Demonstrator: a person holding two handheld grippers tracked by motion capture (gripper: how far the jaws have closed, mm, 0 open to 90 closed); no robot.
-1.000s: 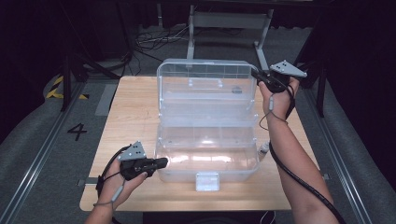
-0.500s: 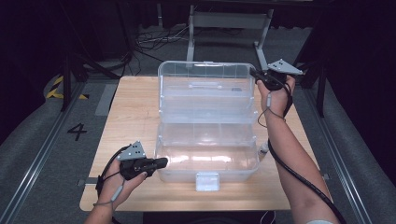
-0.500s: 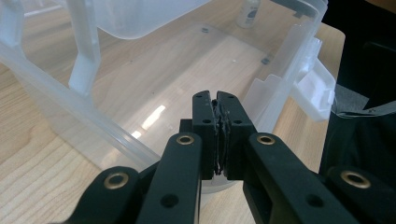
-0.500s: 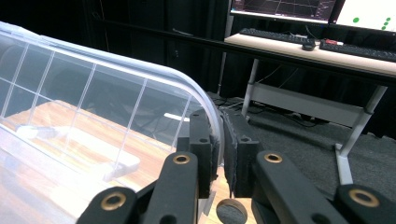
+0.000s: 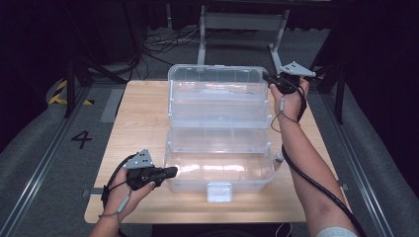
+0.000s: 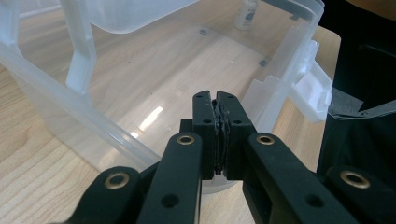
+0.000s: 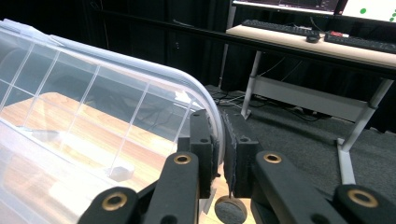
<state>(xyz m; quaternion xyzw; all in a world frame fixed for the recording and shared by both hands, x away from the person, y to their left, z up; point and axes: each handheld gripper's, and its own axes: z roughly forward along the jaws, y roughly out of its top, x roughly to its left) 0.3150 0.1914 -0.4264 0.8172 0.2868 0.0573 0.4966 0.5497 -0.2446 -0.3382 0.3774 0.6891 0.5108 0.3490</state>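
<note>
On table | clear tiered box open | compartments bare

The tiered organiser box is clear plastic, smooth and glossy, with bright glare on its bottom tray; its latch at the near edge looks milkier and frosted. The worktop is pale wood with fine grain and a matt finish. Both tongs, left and right, are matt black plastic with brass-coloured rivets and rough dark pads.
</note>
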